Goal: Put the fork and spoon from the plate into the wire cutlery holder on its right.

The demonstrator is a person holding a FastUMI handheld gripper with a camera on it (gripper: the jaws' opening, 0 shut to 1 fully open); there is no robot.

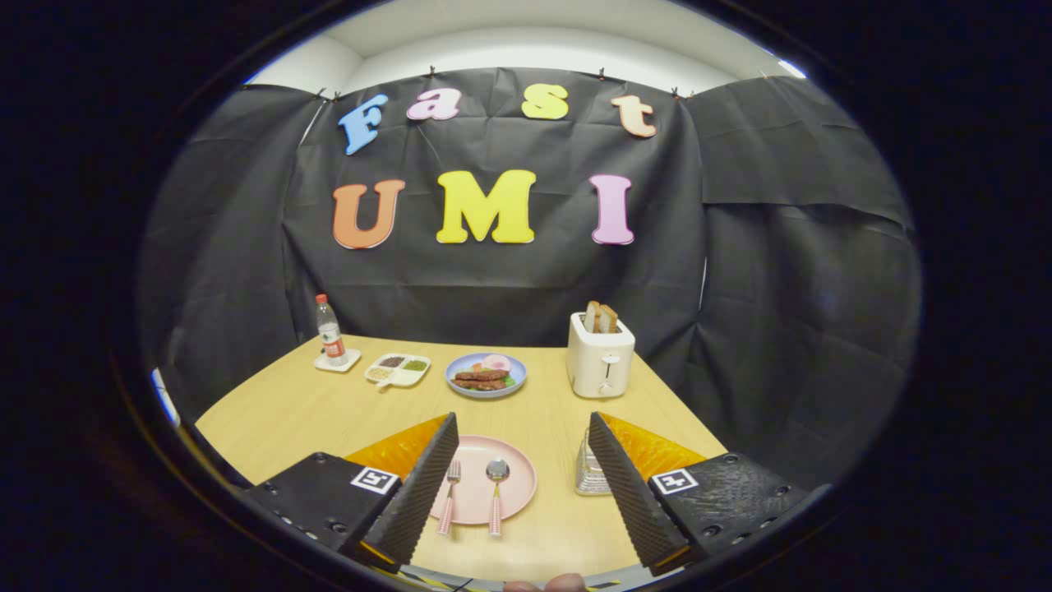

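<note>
A staged recording booth dressed as a breakfast table: black cloth walls [781, 271] hang around a wooden worktop [329, 411] set with a toaster [601, 358] holding bread, a plate of food [486, 375] and a water bottle [329, 331] along its far edge.

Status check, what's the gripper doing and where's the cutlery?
Gripper open, holding nothing. Fork and spoon on pink plate between the fingers. Wire cutlery holder beside right finger. Path clear.

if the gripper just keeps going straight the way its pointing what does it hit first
Probably the pink plate with the fork and spoon on it, lying between the open gripper's fingers. Height above the table is unclear.
</note>
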